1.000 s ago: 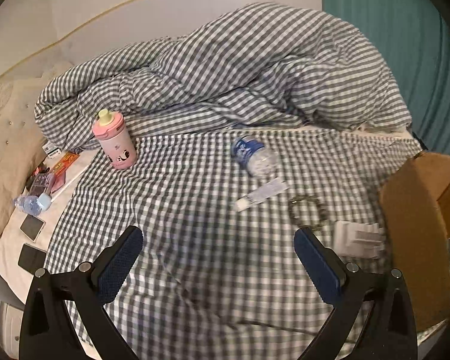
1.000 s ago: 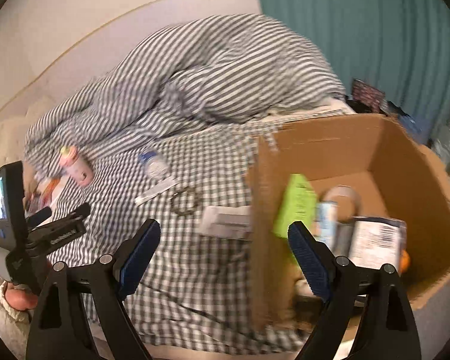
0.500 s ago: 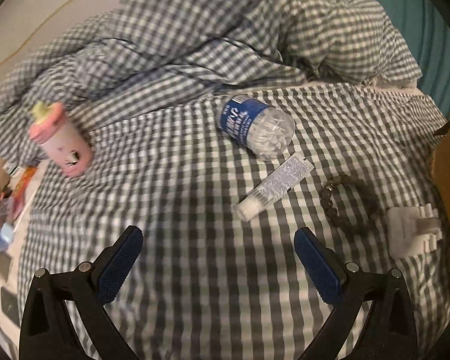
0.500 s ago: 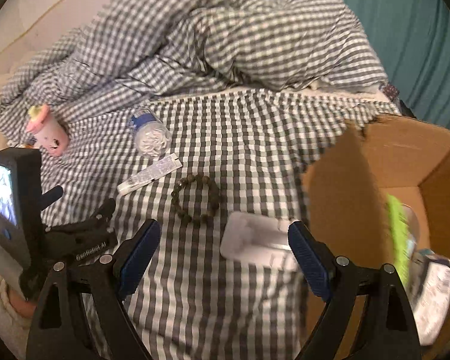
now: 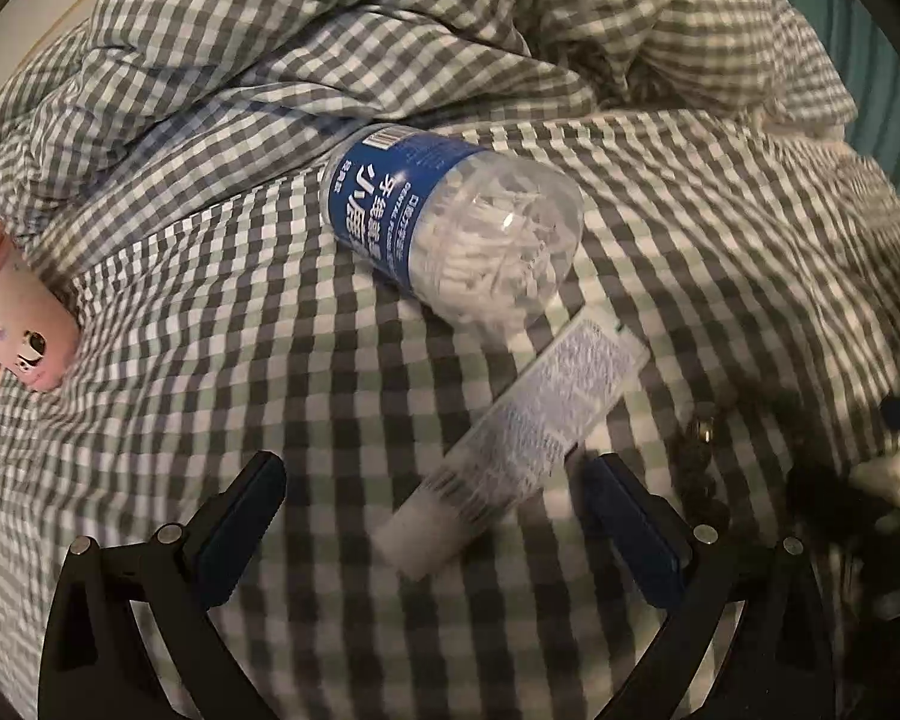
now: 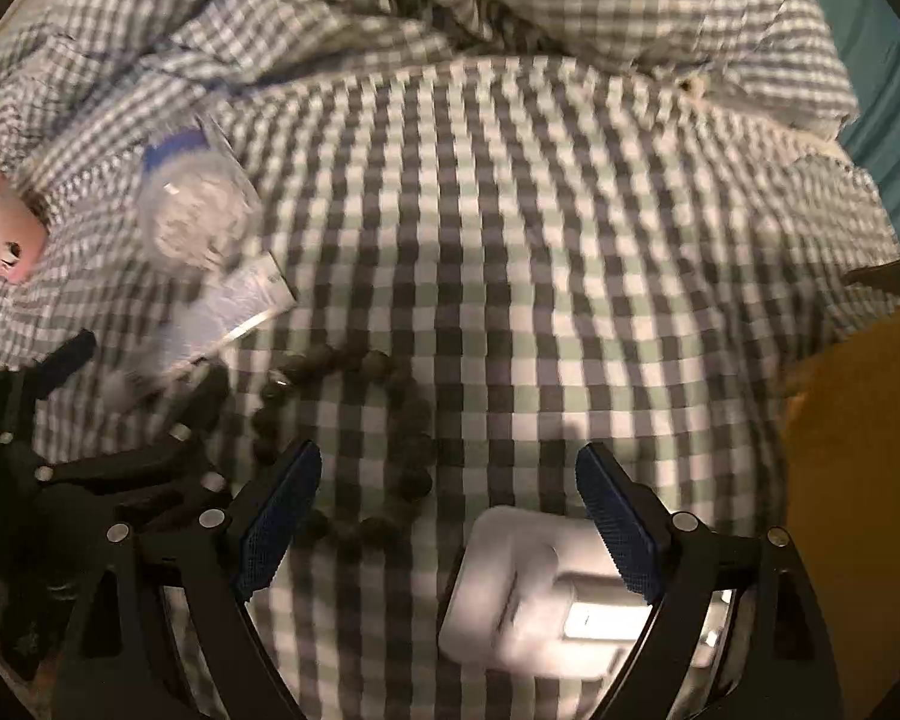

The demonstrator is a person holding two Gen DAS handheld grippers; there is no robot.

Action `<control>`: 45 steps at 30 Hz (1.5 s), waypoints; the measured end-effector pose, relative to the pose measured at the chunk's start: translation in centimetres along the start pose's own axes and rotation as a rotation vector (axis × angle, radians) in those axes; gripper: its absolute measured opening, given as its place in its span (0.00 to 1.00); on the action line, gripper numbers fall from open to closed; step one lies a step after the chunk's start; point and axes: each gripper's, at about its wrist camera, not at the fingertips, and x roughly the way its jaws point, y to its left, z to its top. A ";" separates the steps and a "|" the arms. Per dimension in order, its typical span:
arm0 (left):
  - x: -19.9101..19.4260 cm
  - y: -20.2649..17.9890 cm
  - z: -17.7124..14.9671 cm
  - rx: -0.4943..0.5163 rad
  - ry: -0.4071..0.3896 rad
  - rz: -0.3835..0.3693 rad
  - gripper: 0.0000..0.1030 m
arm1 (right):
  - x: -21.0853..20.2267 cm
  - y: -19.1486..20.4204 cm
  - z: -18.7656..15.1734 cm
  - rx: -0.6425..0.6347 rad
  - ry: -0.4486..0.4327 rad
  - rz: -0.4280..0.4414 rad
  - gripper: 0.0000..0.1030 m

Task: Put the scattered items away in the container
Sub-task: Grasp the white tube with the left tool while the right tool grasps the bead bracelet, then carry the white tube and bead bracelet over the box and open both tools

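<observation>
Gingham bedsheet [image 5: 222,360], grey-white checks, rumpled duvet behind. Left gripper [image 5: 432,498] spread, empty; soft white tube [image 5: 510,444] lies between its fingers, cap toward them, long axis diagonal. Clear bottle [image 5: 450,222], blue Chinese label, beyond. Right gripper [image 6: 450,510] spread, empty: white plastic adapter [image 6: 522,600] between fingers, bead bracelet [image 6: 354,438] at left finger. Cardboard box [image 6: 858,480] right.

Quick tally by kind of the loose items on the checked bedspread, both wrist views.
Pink bottle: 1
Clear jar with blue label: 1
White tube: 1
Bead bracelet: 1
White plastic case: 1
Total: 5
</observation>
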 end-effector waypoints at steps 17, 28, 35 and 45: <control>-4.2 0.3 -0.6 -0.030 0.046 -0.152 0.25 | -4.7 2.1 -1.8 -0.099 -0.061 0.049 0.11; -9.1 1.7 -1.5 -0.089 0.013 -0.155 0.25 | -11.0 2.0 -2.9 -0.111 -0.163 0.077 0.11; -13.8 1.3 -2.1 -0.078 -0.037 -0.149 0.25 | -14.9 0.6 -4.0 -0.089 -0.221 0.083 0.11; -19.7 -1.2 -2.4 -0.032 -0.091 -0.156 0.25 | -19.8 -0.7 -6.9 -0.066 -0.282 0.092 0.11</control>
